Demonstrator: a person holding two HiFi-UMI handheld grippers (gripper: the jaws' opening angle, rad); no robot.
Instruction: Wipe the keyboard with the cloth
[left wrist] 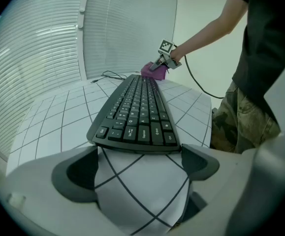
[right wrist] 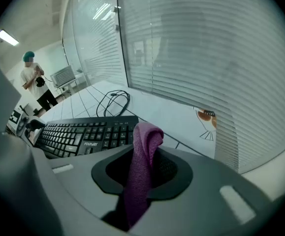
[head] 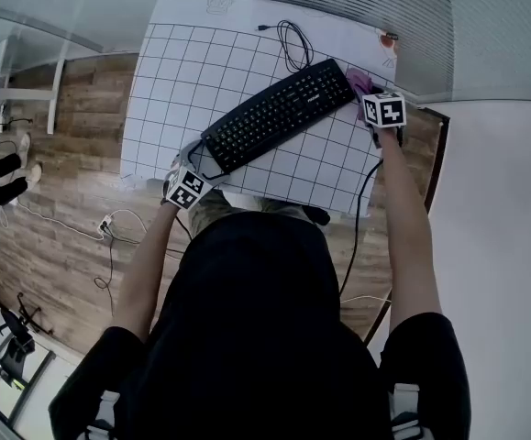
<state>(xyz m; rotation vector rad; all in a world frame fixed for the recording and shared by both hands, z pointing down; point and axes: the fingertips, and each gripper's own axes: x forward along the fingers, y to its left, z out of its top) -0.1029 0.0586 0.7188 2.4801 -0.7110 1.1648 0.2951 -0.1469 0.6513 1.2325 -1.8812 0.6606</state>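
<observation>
Right gripper (right wrist: 144, 170) pinches the purple cloth (right wrist: 146, 139) beside the keyboard's (head: 279, 113) far right end; left gripper (left wrist: 140, 163) gapes empty at its near left end.

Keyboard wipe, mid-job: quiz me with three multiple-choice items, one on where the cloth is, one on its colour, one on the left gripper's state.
1. Where is the cloth relative to the keyboard?
A. on its middle keys
B. at its end by the right gripper
C. underneath it

2. What colour is the cloth?
A. purple
B. yellow
C. white

3. How is the left gripper?
A. shut on the cloth
B. shut, jaws together
C. open, jaws apart

Answers:
1 B: the head view shows it at the keyboard's end beside the right gripper, whose jaws pinch it.
2 A: it shows purple in the right gripper view.
3 C: the left gripper view shows the jaws apart, with only the grid sheet between them.
</observation>
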